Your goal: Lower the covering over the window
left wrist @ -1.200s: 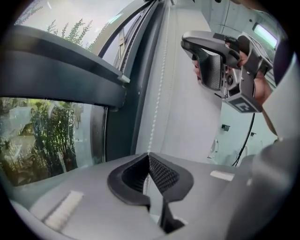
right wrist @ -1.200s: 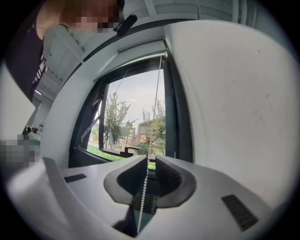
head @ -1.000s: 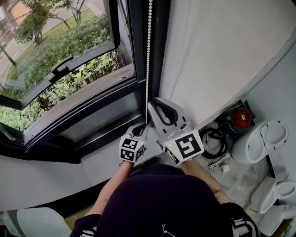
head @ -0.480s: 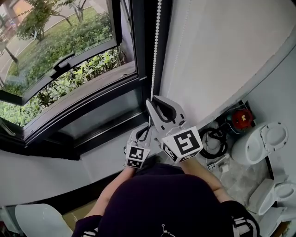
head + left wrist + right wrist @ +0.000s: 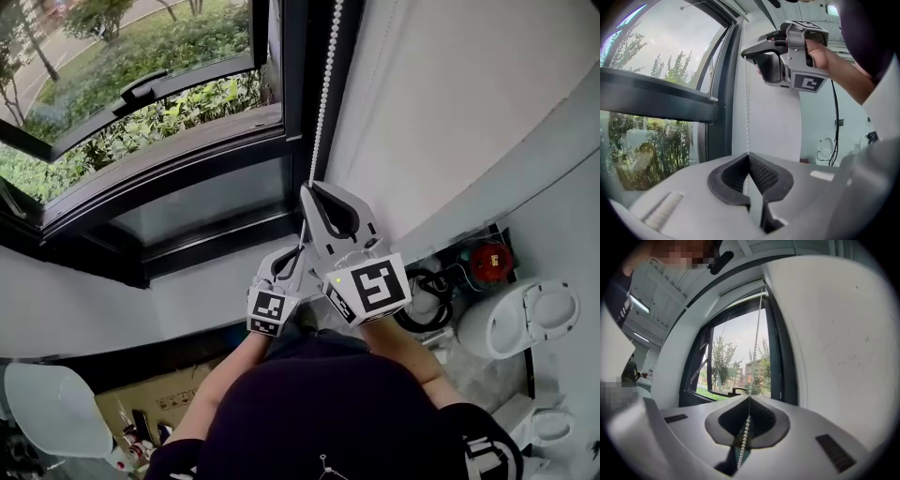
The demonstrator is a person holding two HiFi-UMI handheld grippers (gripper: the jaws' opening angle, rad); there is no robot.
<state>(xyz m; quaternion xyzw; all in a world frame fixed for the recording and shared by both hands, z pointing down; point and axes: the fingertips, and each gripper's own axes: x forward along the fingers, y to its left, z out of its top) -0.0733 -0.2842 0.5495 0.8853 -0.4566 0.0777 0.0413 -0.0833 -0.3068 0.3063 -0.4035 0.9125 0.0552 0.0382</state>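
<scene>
Beside the dark window frame (image 5: 286,103), a bead chain (image 5: 324,94) hangs straight down along the white wall (image 5: 450,94), and both tools are stacked on it. The right tool (image 5: 307,192) sits higher, its jaws pressed together with the beads running between the pads. The left tool (image 5: 297,253) is just below, likewise clamped shut on the same chain. Set one above the other, they suit a hand-over-hand pull, one grip holding tension while the other shifts. The window (image 5: 141,84) glass shows bare in every view. The covering itself lies out of sight above, so I judge most of the lowering is yet to do.
</scene>
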